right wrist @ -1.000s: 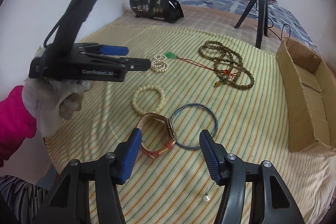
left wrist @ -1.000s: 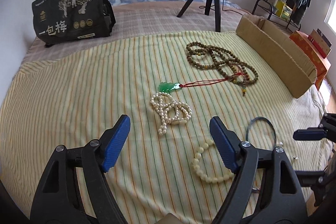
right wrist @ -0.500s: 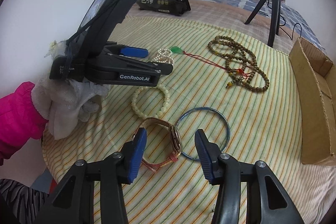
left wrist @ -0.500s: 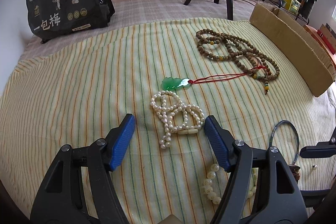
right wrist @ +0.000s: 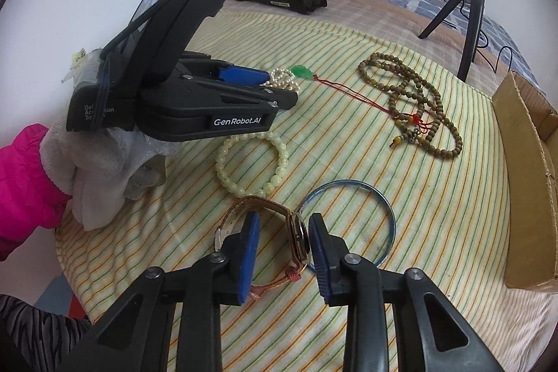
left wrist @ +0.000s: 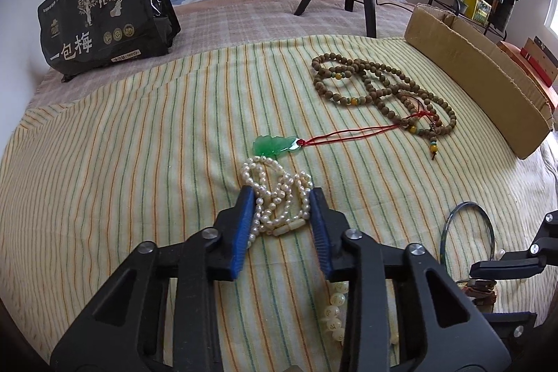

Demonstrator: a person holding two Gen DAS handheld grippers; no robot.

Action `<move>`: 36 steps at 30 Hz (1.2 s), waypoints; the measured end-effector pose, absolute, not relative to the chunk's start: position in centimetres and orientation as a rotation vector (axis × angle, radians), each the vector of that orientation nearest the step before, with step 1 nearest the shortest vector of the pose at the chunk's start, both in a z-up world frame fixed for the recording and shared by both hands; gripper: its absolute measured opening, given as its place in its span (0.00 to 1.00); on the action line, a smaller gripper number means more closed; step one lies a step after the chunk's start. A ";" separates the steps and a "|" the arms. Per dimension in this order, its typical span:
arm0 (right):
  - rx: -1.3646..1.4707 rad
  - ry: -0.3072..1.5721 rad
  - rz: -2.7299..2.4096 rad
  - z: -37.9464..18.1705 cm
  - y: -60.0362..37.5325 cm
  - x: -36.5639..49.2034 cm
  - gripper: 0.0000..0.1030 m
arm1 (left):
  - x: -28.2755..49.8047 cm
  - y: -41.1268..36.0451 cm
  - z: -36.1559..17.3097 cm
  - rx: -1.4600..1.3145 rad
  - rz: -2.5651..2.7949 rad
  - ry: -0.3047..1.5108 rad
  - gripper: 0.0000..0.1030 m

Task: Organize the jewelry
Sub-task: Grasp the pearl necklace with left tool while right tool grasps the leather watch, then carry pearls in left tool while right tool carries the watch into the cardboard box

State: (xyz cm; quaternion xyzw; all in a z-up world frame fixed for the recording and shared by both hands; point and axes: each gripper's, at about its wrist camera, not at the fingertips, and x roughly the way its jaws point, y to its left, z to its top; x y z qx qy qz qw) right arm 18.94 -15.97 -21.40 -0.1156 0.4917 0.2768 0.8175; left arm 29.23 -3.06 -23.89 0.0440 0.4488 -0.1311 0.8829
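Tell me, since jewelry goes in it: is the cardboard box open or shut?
Open. The cardboard box has no lid on, and its bare inner floor shows from above.

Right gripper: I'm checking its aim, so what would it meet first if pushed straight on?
Likely the wristwatch, already between the closing jaws of the right gripper; its case sits by the right-hand pad. Depth unclear.

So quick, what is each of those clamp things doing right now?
Left gripper: jaws closing, pads pressing on the pearl strand between them.
Right gripper: jaws closing around the wristwatch; a firm grip cannot be told.
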 end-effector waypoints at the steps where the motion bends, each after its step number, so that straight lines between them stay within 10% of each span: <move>1: -0.242 1.052 0.588 -21.5 -16.1 19.0 0.25 | 29.2 -3.1 -23.9 0.088 -0.273 0.934 0.25; 6: -0.237 1.058 0.570 -21.7 -16.4 19.2 0.12 | 29.4 -2.7 -23.8 0.049 -0.280 0.942 0.13; 36: -0.138 0.914 0.507 -14.9 -19.7 15.0 0.09 | 25.6 0.4 -15.1 -0.059 -0.275 0.805 0.06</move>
